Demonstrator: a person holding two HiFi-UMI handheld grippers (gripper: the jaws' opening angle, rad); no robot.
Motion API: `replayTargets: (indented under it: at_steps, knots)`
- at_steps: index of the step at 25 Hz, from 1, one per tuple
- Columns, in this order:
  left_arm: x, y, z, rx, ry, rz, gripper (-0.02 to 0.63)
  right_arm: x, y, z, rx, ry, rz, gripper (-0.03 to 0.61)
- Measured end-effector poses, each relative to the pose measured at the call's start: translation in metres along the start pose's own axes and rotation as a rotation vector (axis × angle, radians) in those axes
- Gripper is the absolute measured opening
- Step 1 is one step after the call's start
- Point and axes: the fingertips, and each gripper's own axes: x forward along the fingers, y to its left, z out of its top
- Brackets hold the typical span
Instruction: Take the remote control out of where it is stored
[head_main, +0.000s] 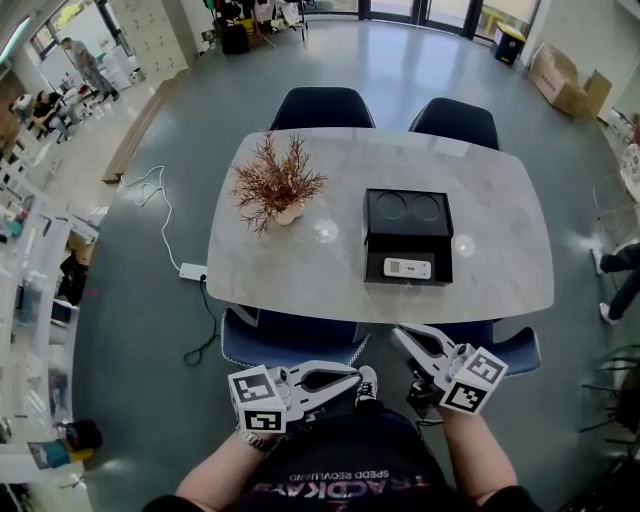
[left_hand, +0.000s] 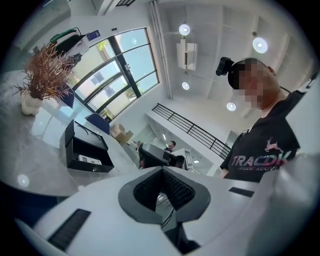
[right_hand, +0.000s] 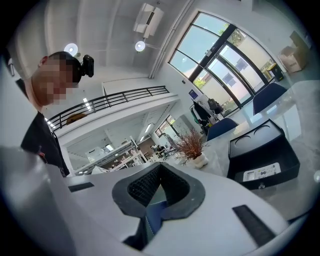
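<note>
- Grey stone table (head_main: 300, 280) in an open hall with a grey floor; both grippers are held short of its near edge, above the person's lap.
- Power strip (head_main: 192, 271) with a white cable lies on the floor, ahead and far left of the left gripper.
- Dried plant (head_main: 277, 185) in a white pot stands on the table, ahead and slightly left of the left gripper.
- Left gripper (head_main: 350, 372) (left_hand: 162, 170): jaws together, nothing between the pads. Tip points inward, toward the right gripper.
- Black box (head_main: 407, 235) (left_hand: 85, 145) (right_hand: 260, 150) stands on the table, ahead of the right gripper, well apart from both grippers.
- Remote control (head_main: 407, 267) (left_hand: 90, 160) (right_hand: 261, 173): white, lying flat in the box's open compartment, on the side nearest the grippers. Untouched.
- Right gripper (head_main: 398, 335) (right_hand: 160, 166): jaws closed, pads empty. Tip angled toward the table edge below the box.
</note>
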Motion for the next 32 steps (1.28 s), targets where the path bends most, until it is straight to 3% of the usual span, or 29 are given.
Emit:
replayTargets:
  at_steps: [9,17,24,27,32]
  knots:
    - [0.015,0.011,0.008,-0.013,-0.04,0.063,0.0,-0.005,-0.053,0.035,-0.075,0.068,-0.015,0.012]
    - [0.014,0.017,0.009,-0.029,-0.08,0.133,0.0,-0.007,-0.112,0.063,-0.177,0.133,-0.116,0.011]
    - [0.011,0.02,0.004,-0.047,-0.108,0.165,0.0,-0.004,-0.187,0.072,-0.346,0.353,-0.252,0.011]
    - [0.01,0.024,0.001,-0.055,-0.122,0.183,0.0,0.001,-0.216,0.063,-0.375,0.458,-0.256,0.011]
    - [0.007,0.026,-0.004,-0.073,-0.153,0.2,0.0,0.003,-0.258,0.025,-0.406,0.73,-0.232,0.012]
